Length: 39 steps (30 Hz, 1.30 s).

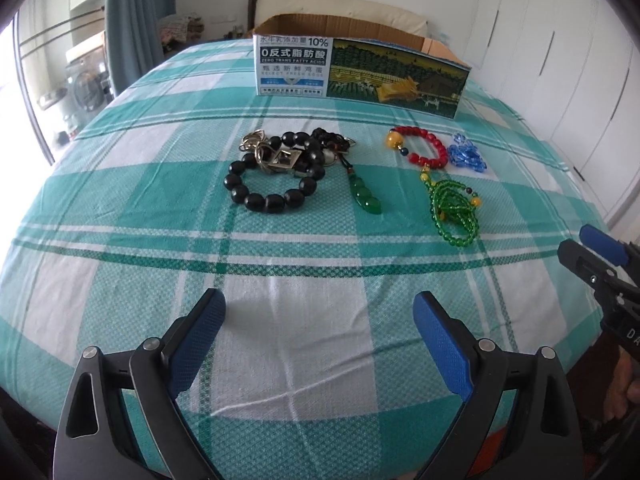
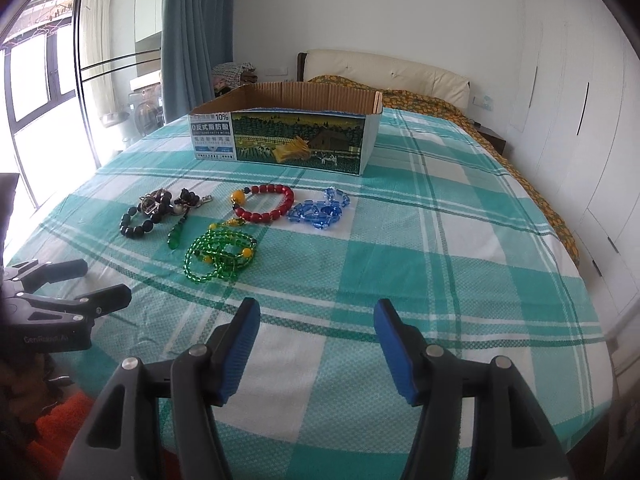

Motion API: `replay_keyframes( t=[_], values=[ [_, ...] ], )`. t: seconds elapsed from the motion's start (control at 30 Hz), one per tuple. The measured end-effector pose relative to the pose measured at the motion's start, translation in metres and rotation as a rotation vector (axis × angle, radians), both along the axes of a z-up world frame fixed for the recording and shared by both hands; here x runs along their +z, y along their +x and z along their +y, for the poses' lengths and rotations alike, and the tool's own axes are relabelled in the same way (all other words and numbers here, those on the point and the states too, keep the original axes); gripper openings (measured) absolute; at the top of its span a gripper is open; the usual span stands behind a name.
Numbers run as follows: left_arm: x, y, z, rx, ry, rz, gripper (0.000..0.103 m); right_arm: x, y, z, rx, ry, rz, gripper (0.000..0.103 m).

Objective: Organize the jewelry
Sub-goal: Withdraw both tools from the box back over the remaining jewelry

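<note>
Jewelry lies on a teal checked bedsheet (image 1: 320, 248) in front of an open cardboard box (image 1: 360, 76). A black bead bracelet (image 1: 272, 188) lies left, tangled with metal pieces (image 1: 276, 158). A green pendant (image 1: 365, 196) lies beside it. A red bead bracelet (image 1: 424, 146), blue crystal beads (image 1: 466, 154) and a green bead string (image 1: 454, 212) lie right. My left gripper (image 1: 319, 318) is open and empty, well short of them. My right gripper (image 2: 317, 324) is open and empty, near the green bead string (image 2: 218, 254). The box (image 2: 288, 132) also shows in the right wrist view.
The bed's headboard (image 2: 384, 70) and an orange patterned blanket (image 2: 432, 100) lie beyond the box. White wardrobes (image 2: 568, 80) stand on the right. A window and curtain (image 2: 192, 32) are on the left. The right gripper shows at the left view's right edge (image 1: 600, 264).
</note>
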<state>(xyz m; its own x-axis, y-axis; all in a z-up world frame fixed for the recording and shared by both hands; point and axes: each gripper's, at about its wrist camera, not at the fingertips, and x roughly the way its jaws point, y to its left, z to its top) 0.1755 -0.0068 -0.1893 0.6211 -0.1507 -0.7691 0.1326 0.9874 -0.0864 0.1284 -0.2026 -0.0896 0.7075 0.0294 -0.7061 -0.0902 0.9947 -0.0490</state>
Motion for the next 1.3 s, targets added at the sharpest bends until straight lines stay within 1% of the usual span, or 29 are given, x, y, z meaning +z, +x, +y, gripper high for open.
replay_keyframes(
  t=[0.07,0.17,0.23,0.4,0.67,1.0,1.3],
  values=[
    [-0.001,-0.002,-0.003,-0.006,0.025,-0.007,0.095,-0.003,0.000,0.000,-0.005,-0.005,0.010,0.065],
    [-0.003,-0.003,-0.005,-0.007,0.043,-0.015,0.096,-0.008,0.000,0.002,-0.003,-0.020,0.020,0.065],
    [-0.004,-0.003,-0.005,-0.008,0.047,-0.010,0.099,-0.011,0.000,0.002,-0.005,-0.024,0.028,0.065],
    [-0.006,-0.002,-0.004,0.005,0.071,-0.005,0.102,-0.016,0.001,-0.003,-0.036,-0.024,0.048,0.065],
    [-0.006,-0.004,-0.003,0.007,0.076,-0.010,0.103,-0.016,-0.001,-0.010,-0.069,-0.010,0.050,0.066],
    [-0.006,-0.003,-0.004,0.003,0.082,0.001,0.103,-0.014,-0.001,-0.013,-0.065,0.016,0.046,0.066],
    [-0.005,-0.001,-0.001,-0.027,0.073,0.016,0.102,-0.012,-0.001,-0.012,-0.047,0.042,0.050,0.066]
  ],
)
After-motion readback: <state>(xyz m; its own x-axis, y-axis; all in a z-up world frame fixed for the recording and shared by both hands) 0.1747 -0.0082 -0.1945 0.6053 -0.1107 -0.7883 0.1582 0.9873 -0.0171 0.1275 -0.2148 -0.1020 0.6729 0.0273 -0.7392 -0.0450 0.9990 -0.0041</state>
